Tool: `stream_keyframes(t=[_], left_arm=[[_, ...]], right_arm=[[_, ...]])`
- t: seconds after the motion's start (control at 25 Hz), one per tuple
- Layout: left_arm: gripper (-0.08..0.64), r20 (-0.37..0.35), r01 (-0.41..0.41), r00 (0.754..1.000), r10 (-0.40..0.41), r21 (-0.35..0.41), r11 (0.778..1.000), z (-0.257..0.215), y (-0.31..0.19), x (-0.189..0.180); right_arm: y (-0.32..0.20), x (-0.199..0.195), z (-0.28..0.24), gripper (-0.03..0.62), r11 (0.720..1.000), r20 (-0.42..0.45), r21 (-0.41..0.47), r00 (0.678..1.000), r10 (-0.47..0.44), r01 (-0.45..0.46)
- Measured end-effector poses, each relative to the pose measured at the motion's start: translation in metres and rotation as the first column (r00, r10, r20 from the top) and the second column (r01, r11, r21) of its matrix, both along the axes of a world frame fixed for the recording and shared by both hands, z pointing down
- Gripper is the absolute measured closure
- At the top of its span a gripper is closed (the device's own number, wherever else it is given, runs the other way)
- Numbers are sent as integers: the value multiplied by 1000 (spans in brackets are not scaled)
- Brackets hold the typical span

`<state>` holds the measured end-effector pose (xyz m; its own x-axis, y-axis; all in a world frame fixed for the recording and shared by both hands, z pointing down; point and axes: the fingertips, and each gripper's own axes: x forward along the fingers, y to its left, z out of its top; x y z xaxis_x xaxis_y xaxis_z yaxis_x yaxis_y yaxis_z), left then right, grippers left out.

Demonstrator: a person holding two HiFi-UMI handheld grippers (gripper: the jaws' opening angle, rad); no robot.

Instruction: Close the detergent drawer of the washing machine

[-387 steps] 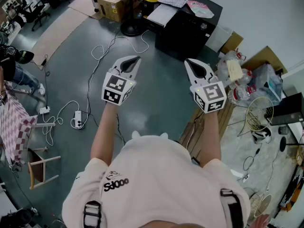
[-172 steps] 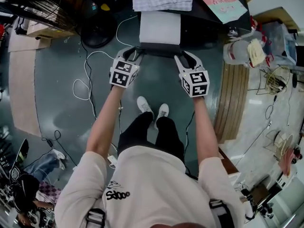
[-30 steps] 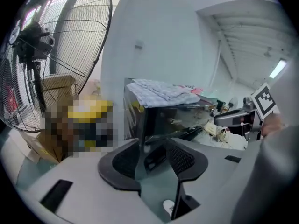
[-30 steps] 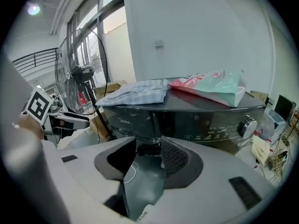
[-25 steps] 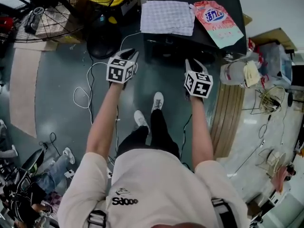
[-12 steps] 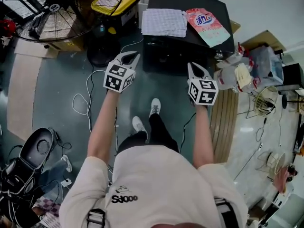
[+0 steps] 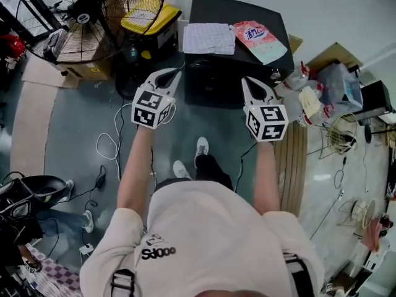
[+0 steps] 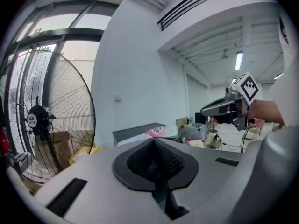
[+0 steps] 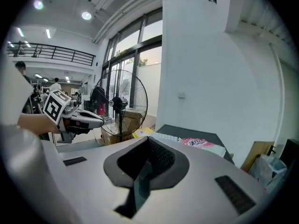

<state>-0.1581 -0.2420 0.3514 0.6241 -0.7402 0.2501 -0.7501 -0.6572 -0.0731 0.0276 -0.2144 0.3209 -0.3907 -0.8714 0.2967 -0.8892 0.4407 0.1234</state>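
Observation:
The black washing machine (image 7: 238, 17) stands against the wall, with a checked cloth (image 7: 207, 39) and a pink detergent bag (image 7: 260, 39) on its lid. No drawer sticks out of its dark front (image 7: 213, 82). My left gripper (image 7: 170, 76) and right gripper (image 7: 250, 85) hang side by side in the air before that front, both shut and empty, touching nothing. In the left gripper view the shut tip (image 8: 154, 141) points over the machine's lid (image 8: 135, 133). In the right gripper view the tip (image 9: 149, 141) points at the same lid (image 9: 196, 136).
A big floor fan (image 7: 80, 17) and a yellow-lidded box (image 7: 151, 17) stand left of the machine. Cables (image 7: 111, 141) trail over the floor at the left. Bags and clutter (image 7: 322, 98) and wooden planks (image 7: 294, 159) lie at the right. The person's feet (image 7: 201, 147) are below the grippers.
Both grippers have risen and drawn back from the machine's front as the person straightens up. More of the fan and the wall has come into view.

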Motion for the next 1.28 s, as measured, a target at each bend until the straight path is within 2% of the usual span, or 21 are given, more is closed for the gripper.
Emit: stream_keyframes(t=[0.28,0.52,0.8,1.28], left_arm=[[541,15,-15,1000,13,129,992,-62,21,-5],[541,23,-50,999,46,189,981,-94,46,5],[541,34,-44,999,38,205,978,-107,64,5],[541,56,-69,997,57,234,970,-118,77,6]], right_arm=[[24,-22,-49,585,990,-72,106,994,-84,91],[43,-37,-75,584,976,-91,158,987,-134,147],[56,-51,-91,584,963,-101,189,980,-174,191],[63,-61,-91,586,957,-127,185,971,-203,225]])
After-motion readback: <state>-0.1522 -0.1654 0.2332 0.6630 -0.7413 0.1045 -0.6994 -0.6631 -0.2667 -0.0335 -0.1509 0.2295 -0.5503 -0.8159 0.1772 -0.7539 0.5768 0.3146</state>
